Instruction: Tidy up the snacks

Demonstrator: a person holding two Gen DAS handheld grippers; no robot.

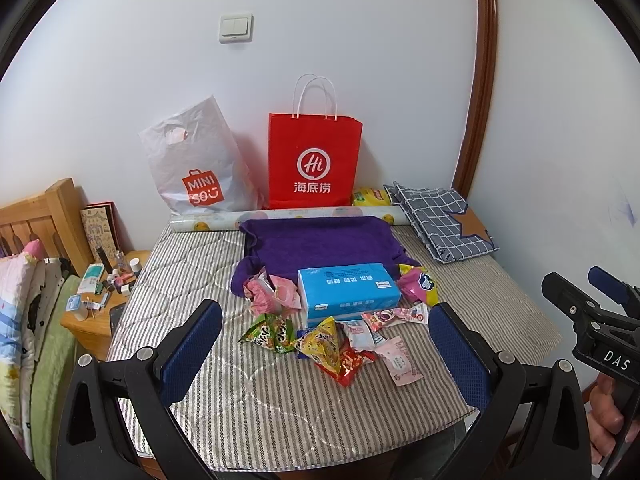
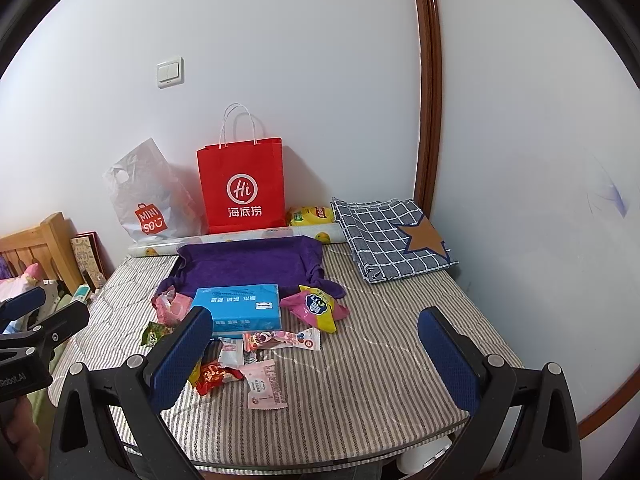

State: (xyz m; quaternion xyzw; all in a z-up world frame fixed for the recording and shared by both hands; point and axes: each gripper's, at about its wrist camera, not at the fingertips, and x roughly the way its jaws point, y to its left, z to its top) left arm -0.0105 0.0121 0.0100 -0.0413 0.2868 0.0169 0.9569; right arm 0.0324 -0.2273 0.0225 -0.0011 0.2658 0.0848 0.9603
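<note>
Several snack packets lie loose on the striped mat: a green one (image 1: 267, 333), a yellow one (image 1: 320, 342), a red one (image 1: 352, 364), pale pink sachets (image 1: 402, 362) and a pink-yellow bag (image 1: 420, 284). A blue tissue pack (image 1: 347, 290) sits among them, in front of a purple cloth tray (image 1: 320, 242). My left gripper (image 1: 326, 356) is open and empty, held above the near edge of the pile. My right gripper (image 2: 316, 360) is open and empty, to the right of the packets (image 2: 266, 384); the tissue pack (image 2: 238, 306) and tray (image 2: 248, 264) lie beyond it.
A red paper bag (image 1: 314, 160) and a white plastic bag (image 1: 196, 164) lean on the wall behind a paper roll (image 1: 288, 216). A folded checked cloth (image 1: 444, 220) lies at the back right. A cluttered wooden nightstand (image 1: 100, 300) stands left of the mat.
</note>
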